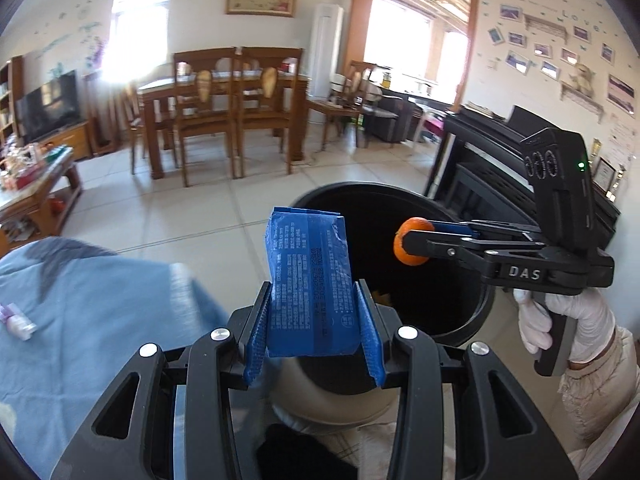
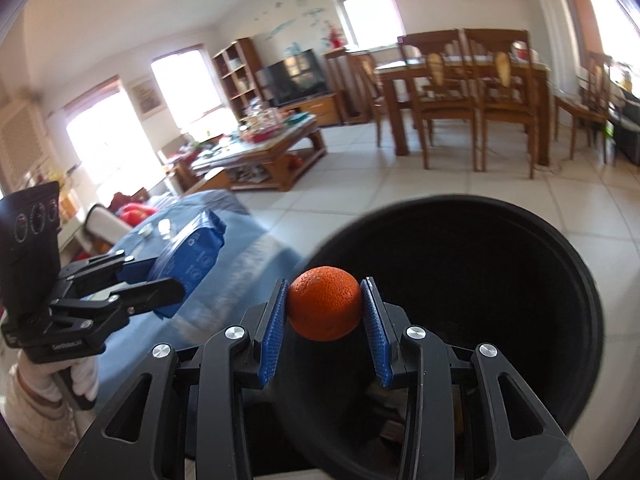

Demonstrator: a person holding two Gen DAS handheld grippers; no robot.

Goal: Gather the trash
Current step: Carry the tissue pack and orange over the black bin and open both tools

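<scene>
My left gripper [image 1: 314,292] is shut on a blue snack wrapper [image 1: 310,276], held upright at the near left rim of the black trash bin [image 1: 472,316]. My right gripper [image 2: 325,292] is shut on an orange [image 2: 324,303] and holds it over the bin's open mouth [image 2: 576,280]. In the left wrist view the right gripper [image 1: 412,242] reaches in from the right with the orange [image 1: 400,245] above the bin. In the right wrist view the left gripper [image 2: 170,276] with the wrapper [image 2: 188,256] is at the left, over the blue cloth.
A blue cloth-covered surface [image 1: 100,304] lies left of the bin, with a small pale item [image 1: 18,320] on it. A black piano [image 1: 492,168] stands right of the bin. A dining table with chairs [image 1: 224,112] and a cluttered coffee table [image 2: 260,152] stand farther off on the tiled floor.
</scene>
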